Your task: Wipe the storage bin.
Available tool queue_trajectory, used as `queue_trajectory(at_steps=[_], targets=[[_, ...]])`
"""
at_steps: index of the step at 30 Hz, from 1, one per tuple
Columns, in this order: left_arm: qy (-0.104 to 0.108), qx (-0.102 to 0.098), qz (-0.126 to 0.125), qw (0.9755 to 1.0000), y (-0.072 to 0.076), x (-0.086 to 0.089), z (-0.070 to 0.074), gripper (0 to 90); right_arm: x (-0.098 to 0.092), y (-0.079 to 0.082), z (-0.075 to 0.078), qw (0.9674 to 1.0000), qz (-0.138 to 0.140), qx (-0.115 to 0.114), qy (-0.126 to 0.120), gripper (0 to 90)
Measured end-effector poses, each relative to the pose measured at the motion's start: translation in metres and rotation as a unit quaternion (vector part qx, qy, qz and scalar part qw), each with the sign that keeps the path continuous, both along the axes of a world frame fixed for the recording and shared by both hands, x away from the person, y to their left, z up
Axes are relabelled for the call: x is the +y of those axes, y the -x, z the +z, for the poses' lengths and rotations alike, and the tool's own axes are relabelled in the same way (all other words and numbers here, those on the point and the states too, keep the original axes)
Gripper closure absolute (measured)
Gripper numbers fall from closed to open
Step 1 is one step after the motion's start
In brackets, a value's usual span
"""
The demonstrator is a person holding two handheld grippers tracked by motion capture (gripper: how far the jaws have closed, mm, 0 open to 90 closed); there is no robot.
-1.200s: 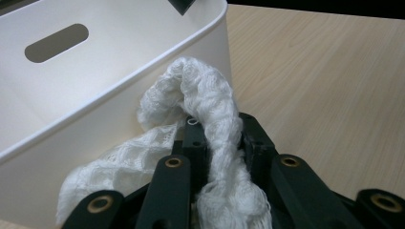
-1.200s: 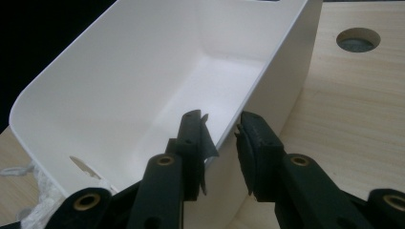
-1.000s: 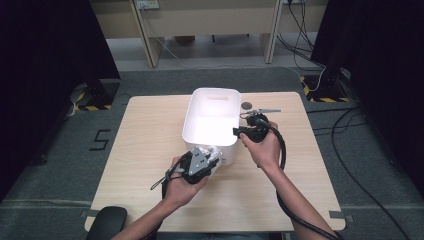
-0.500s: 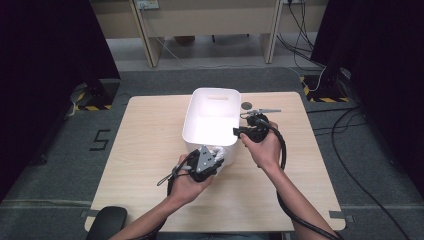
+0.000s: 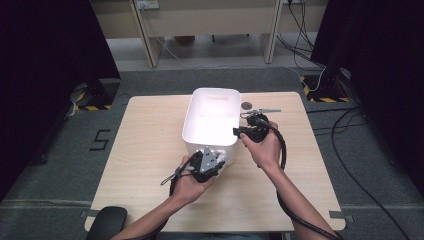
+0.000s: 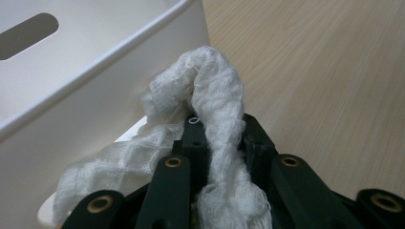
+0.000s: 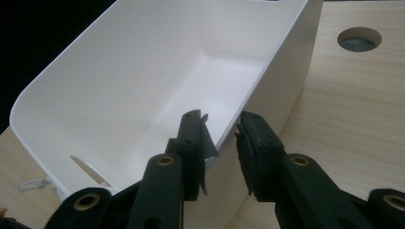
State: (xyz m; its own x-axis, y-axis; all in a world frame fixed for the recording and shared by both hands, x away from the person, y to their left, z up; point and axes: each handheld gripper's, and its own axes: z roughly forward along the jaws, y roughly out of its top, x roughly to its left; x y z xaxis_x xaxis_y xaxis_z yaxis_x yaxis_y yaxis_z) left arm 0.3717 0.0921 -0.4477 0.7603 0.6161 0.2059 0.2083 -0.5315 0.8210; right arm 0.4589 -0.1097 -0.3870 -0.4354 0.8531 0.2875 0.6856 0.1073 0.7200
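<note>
Holding the bin [image 5: 210,120] rim steady, right gripper [image 7: 222,131] helps; left gripper [image 6: 217,143], pinching the cloth [image 6: 210,90], should wipe its near wall gently.

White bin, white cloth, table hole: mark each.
white bin [image 7: 143,71], right gripper view, inner side wall.
white cloth [image 6: 215,86], left gripper view, top of its fold.
table hole [image 7: 359,39], right gripper view, its middle.

My fingers [image 6: 191,143] are matt black plastic with brass-coloured rivets, and between them sits white cloth [image 6: 215,95], loosely woven, gauzy, fraying at the edges. Beside it, the white bin [image 5: 210,120] looks like smooth plastic with a soft sheen. Under everything, the table [image 5: 150,150] is pale wood grain, matt.
</note>
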Motion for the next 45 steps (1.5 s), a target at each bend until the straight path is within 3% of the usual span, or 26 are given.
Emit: queue_trajectory(at_steps=[13, 30, 45], targets=[[-0.022, 0.012, -0.004, 0.9997, -0.004, -0.004, -0.022, 75.6, 0.0, 0.0, 0.0, 1.0, 0.001, -0.002, 0.001, 71.4], [-0.038, 0.03, -0.003, 0.9988, -0.008, -0.006, -0.038, 75.6, 0.0, 0.001, 0.0, 1.0, 0.0, -0.001, 0.0, 71.3], [-0.039, 0.032, -0.007, 0.9987, -0.009, -0.013, -0.038, 75.5, 0.0, 0.0, 0.0, 1.0, 0.0, -0.002, 0.002, 71.2]])
